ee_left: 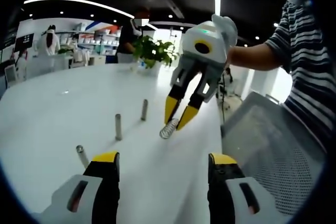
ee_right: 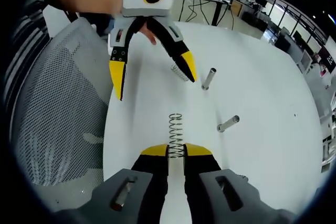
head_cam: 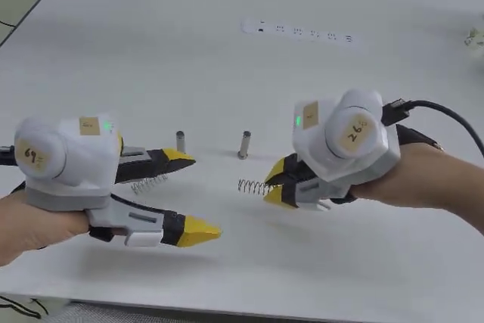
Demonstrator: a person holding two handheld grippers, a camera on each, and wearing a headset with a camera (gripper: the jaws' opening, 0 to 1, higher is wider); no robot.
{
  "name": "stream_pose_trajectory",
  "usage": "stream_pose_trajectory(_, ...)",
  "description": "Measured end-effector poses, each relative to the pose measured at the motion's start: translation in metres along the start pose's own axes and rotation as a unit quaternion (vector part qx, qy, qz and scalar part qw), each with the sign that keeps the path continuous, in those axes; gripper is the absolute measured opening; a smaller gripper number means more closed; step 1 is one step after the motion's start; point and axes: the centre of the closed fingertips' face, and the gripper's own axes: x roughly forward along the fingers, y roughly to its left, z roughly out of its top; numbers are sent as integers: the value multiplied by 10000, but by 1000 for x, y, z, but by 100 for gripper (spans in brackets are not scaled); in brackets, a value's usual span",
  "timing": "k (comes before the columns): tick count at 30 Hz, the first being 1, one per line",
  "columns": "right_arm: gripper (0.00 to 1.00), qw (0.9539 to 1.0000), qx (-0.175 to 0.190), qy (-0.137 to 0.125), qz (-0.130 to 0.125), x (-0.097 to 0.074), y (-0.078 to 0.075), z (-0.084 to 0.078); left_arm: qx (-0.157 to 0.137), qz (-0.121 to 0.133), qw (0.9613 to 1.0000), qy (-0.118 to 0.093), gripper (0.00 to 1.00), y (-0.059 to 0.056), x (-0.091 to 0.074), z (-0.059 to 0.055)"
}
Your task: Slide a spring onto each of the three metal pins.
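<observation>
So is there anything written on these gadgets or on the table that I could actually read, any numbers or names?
"69", handwritten, as best it reads: left round sticker on the back of the left gripper.
"26", handwritten and tilted: right round sticker on the back of the right gripper.
Small square sticker atop the left gripper: too small to read.
Power strip on the table: markings too blurred to read.

The right gripper [head_cam: 277, 184] pinches a spring [head_cam: 252, 186] just before an upright pin [head_cam: 244, 144] on the tabletop [head_cam: 227, 73]; the left gripper [head_cam: 193, 194] gapes beside a second pin [head_cam: 181, 141].
</observation>
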Motion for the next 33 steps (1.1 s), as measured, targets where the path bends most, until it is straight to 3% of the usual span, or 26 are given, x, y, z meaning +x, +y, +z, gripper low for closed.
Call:
stream_pose_trajectory(9, 8, 9999, -138, 14, -39, -3, 2, 2, 140, -206, 9997, 6, 52, -4, 15, 5)
stream_pose_trajectory(22, 8, 9997, -218, -86, -52, -6, 2, 12, 87, -439, 9984, -338, 30, -9, 29, 25)
stream_pose_trajectory(33, 8, 9996, -234, -129, -74, -11, 3, 12, 242, -581, 9976, -290, 10, -15, 36, 25)
